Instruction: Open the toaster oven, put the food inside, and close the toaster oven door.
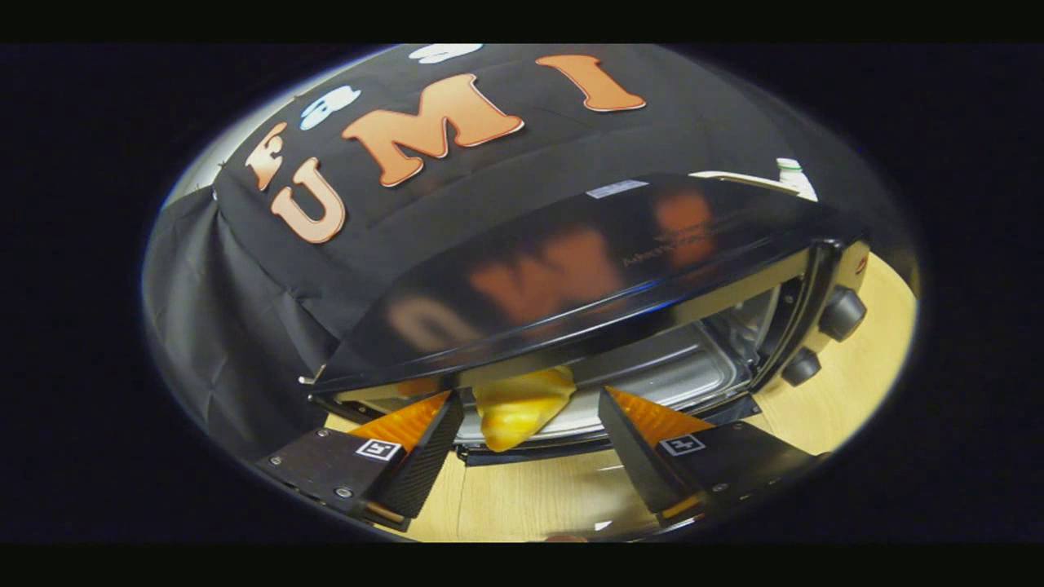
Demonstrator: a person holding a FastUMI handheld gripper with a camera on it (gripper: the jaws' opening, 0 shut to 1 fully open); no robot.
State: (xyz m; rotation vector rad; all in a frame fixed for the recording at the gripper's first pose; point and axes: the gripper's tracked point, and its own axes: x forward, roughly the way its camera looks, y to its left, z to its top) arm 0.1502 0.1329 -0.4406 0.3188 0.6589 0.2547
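Two fingers of the gripper [530, 432] stand spread wide and hold nothing, while the yellow food [522, 408] lies between and just ahead of them, at the front of the toaster oven [620, 359] cavity on its metal tray [677, 379]. Risk, as a judgement: the food seems to overhang the tray's front lip, so closing the door could catch or push it out. Pale wooden table [864, 359] below; black cloth wall [245, 269] behind.

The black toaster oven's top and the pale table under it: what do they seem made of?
Black toaster oven: its top looks like glossy painted metal or glass, since it mirrors the wall. Pale table: apparently light wood or laminate, showing faint grain. Open gripper fingers flank yellow food.
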